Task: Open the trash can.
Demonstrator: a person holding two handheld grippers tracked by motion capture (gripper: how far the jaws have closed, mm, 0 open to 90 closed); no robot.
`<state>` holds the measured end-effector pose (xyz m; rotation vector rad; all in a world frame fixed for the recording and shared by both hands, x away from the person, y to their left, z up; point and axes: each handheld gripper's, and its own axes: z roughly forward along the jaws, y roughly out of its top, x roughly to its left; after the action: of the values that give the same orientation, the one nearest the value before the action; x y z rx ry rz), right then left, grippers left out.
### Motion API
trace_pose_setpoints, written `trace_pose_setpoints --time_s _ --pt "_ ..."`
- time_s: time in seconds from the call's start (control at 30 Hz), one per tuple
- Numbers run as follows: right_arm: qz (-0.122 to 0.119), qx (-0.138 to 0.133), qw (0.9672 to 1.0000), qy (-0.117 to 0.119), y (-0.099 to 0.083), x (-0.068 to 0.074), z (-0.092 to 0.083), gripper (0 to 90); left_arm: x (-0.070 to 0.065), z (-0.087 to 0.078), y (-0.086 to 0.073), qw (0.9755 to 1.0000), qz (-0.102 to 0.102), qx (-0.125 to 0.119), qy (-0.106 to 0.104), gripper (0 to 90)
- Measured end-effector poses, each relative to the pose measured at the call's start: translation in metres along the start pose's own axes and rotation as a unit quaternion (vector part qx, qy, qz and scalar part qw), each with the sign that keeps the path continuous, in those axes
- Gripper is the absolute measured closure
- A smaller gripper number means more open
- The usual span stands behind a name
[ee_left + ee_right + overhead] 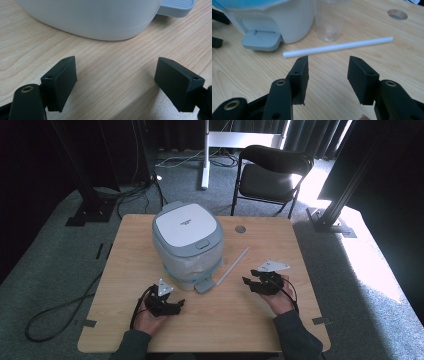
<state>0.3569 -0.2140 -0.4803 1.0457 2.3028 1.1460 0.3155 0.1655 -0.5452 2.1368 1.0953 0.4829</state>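
Wooden bench (pixel 125 320), both of my hand-held grippers spread.
Right hand-held gripper (pixel 328 72) pinches nothing, white straw (pixel 337 46) just beyond; left hand-held gripper (pixel 116 80) faces the bin (pixel 95 17).

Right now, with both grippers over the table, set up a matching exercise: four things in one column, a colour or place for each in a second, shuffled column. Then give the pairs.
Things:
1. straw
2. plastic cup
3. pedal bin
4. folding chair

Descriptions:
A. black, on the carpet beyond the table
B. clear, standing upright beside the bin
C. white, lying flat on the wooden table
D. grey with a white lid, foot pedal toward the person

Pairs: 1-C, 2-B, 3-D, 4-A
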Motion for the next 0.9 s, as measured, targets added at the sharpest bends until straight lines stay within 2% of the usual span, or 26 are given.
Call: trace_pose_setpoints --time_s 0.3,0.53,0.9 --pt "0.014 -0.026 0.9994 0.018 0.021 0.001 -0.011 59.9 0.0 0.0 0.0 1.0 -0.001 0.0 0.001 18.0" --pt "0.007 -0.038 0.9988 0.029 0.032 0.005 -0.015 65.4 0.0 0.0 0.0 1.0 -0.001 0.0 0.001 18.0" --pt "-0.013 -0.055 0.998 0.028 0.049 0.012 -0.024 63.6 0.0 0.0 0.0 1.0 -0.002 -0.001 0.0 18.0"
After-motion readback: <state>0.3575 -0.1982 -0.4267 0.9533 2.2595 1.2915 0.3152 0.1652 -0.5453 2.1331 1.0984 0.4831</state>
